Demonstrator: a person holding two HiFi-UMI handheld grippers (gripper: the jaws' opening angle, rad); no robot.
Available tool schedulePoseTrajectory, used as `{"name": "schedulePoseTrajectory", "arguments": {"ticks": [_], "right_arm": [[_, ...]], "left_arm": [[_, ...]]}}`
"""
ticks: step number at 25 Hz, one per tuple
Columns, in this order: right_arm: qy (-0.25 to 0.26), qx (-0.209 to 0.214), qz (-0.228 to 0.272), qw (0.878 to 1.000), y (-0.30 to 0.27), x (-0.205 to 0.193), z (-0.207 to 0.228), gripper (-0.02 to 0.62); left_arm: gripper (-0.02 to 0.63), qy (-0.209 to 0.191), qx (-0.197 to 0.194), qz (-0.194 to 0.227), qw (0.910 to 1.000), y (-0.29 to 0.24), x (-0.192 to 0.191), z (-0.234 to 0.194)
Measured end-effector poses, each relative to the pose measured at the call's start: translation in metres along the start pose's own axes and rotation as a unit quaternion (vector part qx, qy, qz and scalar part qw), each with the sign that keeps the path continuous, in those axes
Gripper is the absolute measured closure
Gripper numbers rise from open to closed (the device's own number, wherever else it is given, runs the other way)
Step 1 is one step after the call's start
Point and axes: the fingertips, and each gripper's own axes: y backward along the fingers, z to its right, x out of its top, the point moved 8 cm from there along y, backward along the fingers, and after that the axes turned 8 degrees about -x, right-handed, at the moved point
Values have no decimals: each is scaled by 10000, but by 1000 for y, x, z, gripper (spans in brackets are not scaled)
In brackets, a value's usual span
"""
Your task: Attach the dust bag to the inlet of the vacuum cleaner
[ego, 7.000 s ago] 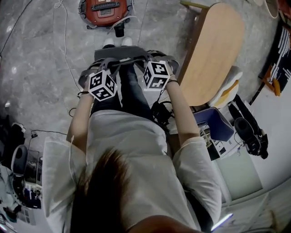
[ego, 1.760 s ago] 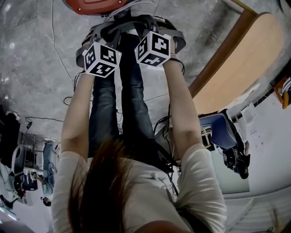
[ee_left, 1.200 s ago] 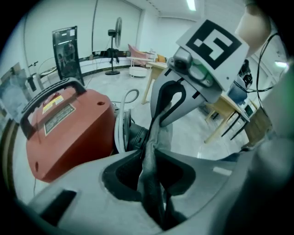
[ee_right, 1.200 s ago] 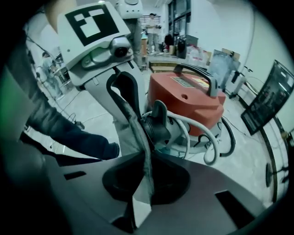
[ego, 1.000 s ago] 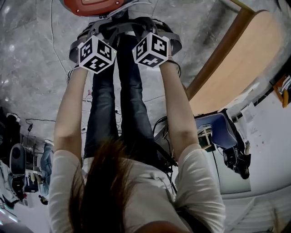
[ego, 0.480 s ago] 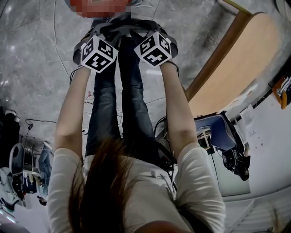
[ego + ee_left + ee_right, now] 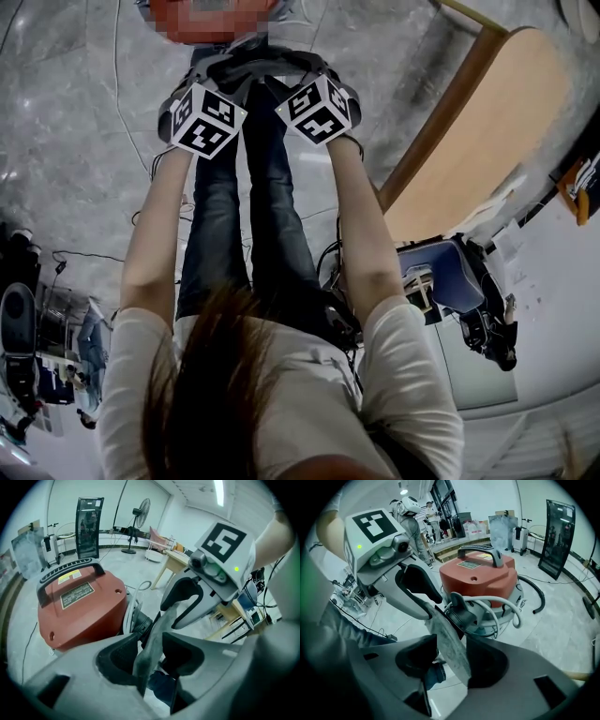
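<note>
From the head view, the left gripper (image 7: 208, 77) and right gripper (image 7: 314, 70) reach side by side, low over the floor. In the left gripper view, its fingers have just been opening and stand spread around the dust bag (image 7: 159, 620) without pinching it, beside the red vacuum cleaner (image 7: 79, 606). In the right gripper view, the fingers have likewise just opened around the bag, which lies against the inlet (image 7: 461, 613), probably a release once it is seated.

- Dust bag (image 7: 447, 641): thin, flat, mottled grey, seen edge-on and tilted. Its far end lies against the inlet (image 7: 462, 615); whether it is seated there cannot be told.
- Vacuum cleaner (image 7: 480, 576): red drum with a black top handle, upright on the floor, black inlet low on the side facing the bag.
</note>
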Motion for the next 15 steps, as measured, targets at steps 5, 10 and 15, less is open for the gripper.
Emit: {"name": "schedulePoseTrajectory", "arguments": {"ticks": [5,10,15], "right_arm": [[-232,-43,247,9994,15,8,1,411],[-375,-257,467,9979,31,14,2,440],[-724,-578,748,9929,50,26,5,491]], "left_arm": [[431,89,132,205,9997,15,13,1],[434,119,240,361,9990,27,25,4],[487,133,413,633,9971,45,36,7]]}}
